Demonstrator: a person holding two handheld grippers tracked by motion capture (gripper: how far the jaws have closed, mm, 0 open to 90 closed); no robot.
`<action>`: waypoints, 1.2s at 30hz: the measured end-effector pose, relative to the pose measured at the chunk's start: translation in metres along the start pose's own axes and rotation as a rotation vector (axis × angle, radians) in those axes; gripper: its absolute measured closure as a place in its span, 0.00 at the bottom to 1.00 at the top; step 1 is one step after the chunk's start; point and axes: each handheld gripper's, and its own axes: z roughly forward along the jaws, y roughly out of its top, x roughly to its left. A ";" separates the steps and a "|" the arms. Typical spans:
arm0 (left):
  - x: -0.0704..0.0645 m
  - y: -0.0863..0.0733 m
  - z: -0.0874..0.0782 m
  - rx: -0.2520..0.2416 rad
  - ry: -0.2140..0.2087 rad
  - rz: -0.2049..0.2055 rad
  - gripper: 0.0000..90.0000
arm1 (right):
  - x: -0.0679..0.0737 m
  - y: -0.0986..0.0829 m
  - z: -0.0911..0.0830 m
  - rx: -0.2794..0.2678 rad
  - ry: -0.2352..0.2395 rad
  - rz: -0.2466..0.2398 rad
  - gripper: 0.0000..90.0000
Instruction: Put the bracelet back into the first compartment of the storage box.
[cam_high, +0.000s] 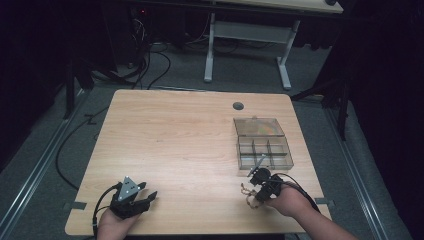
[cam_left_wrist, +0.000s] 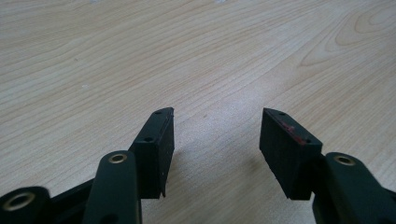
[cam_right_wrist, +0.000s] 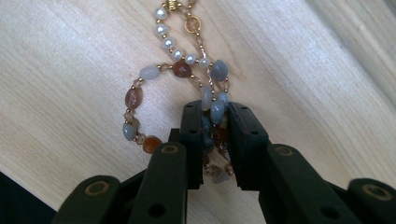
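Right gripper view: right tongs clamped on beaded bracelet above counter. Left tongs apart, at counter's 7 o'clock. Compartment box at 3 o'clock.

Dim room, lit tabletop (soft shadows), sharp.

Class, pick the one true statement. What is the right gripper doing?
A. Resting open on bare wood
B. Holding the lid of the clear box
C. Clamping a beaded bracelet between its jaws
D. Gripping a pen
C: in the right gripper view the right gripper has its jaws closed on the beaded bracelet, above the table.
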 end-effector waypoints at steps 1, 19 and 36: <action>0.000 0.000 0.000 0.003 -0.001 0.000 0.50 | 0.000 0.000 0.000 0.001 -0.004 -0.032 0.87; 0.000 0.000 0.000 0.000 -0.001 0.001 0.50 | -0.006 0.000 -0.011 -0.009 0.023 -0.060 0.92; 0.000 0.000 0.000 0.001 -0.002 0.003 0.50 | -0.020 -0.002 -0.040 -0.025 0.040 -0.063 0.92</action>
